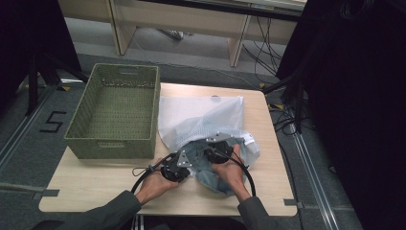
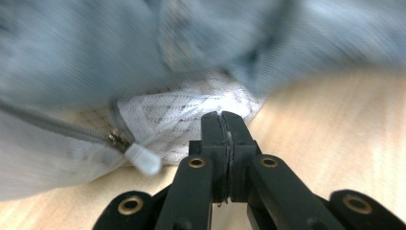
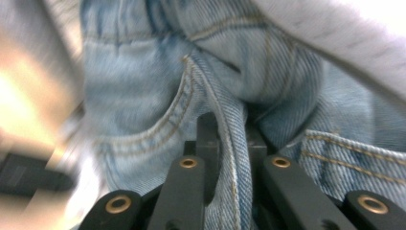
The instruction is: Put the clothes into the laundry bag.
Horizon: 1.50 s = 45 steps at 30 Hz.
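Observation:
A white mesh laundry bag (image 1: 196, 117) lies in the middle of the table, with light blue jeans (image 1: 215, 184) spilling out of its near end. My left gripper (image 1: 190, 162) sits at the bag's front left. In the left gripper view the left gripper (image 2: 222, 117) is shut, its tips pinching the mesh bag's edge (image 2: 177, 115) beside the zipper pull (image 2: 143, 160). My right gripper (image 1: 207, 154) is over the jeans. In the right gripper view the right gripper (image 3: 230, 124) is shut on a stitched denim fold of the jeans (image 3: 134, 86).
An empty green wicker basket (image 1: 112, 143) stands on the table's left half, close to the bag. Bare wooden table (image 1: 95, 187) runs along the front left. Dark stands and cables surround the table on the floor.

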{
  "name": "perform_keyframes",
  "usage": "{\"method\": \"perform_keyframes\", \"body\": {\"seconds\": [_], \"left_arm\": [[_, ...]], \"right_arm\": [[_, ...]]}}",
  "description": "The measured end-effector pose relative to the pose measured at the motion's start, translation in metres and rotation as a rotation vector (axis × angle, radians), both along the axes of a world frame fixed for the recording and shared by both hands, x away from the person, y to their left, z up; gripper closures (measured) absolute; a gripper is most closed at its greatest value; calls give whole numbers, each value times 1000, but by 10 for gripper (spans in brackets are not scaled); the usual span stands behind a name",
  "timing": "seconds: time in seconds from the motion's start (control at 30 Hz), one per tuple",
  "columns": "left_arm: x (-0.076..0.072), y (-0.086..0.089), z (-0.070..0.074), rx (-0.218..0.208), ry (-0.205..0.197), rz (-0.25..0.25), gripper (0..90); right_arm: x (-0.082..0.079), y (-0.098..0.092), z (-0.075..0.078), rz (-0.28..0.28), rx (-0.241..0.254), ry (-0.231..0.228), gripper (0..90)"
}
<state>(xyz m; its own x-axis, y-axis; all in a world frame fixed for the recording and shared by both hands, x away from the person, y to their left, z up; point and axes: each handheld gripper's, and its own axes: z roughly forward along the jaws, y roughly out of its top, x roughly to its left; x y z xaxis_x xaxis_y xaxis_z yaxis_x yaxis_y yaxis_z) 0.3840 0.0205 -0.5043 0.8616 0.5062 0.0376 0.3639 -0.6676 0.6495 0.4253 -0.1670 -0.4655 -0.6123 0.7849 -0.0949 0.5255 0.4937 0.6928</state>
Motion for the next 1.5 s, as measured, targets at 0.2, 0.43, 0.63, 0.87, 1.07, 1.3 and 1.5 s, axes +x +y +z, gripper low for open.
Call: {"method": "perform_keyframes", "body": {"seconds": [0.2, 0.43, 0.63, 0.87, 1.07, 1.3, 1.5], "left_arm": [[-13, 5, 2, 15, 6, -49, 882], [-15, 16, 2, 8, 44, -37, 879], [-12, 17, 3, 25, 35, -62, 873], [-11, 17, 4, 37, 42, -70, 868], [-11, 17, 4, 38, 40, -71, 866], [-14, 14, 5, 56, 18, -88, 877], [-19, 13, 5, 66, -3, -73, 881]], "right_arm": [[29, 5, 14, -89, 83, -127, 835], [29, 21, -9, -51, 67, -21, 626], [8, -3, 21, 19, 142, 24, 452], [-28, -24, 27, 56, 193, 59, 398], [-39, -4, 0, 114, 114, 169, 348], [-16, 14, -25, 41, -34, 151, 690], [12, 20, -10, -29, -11, 14, 761]]}}
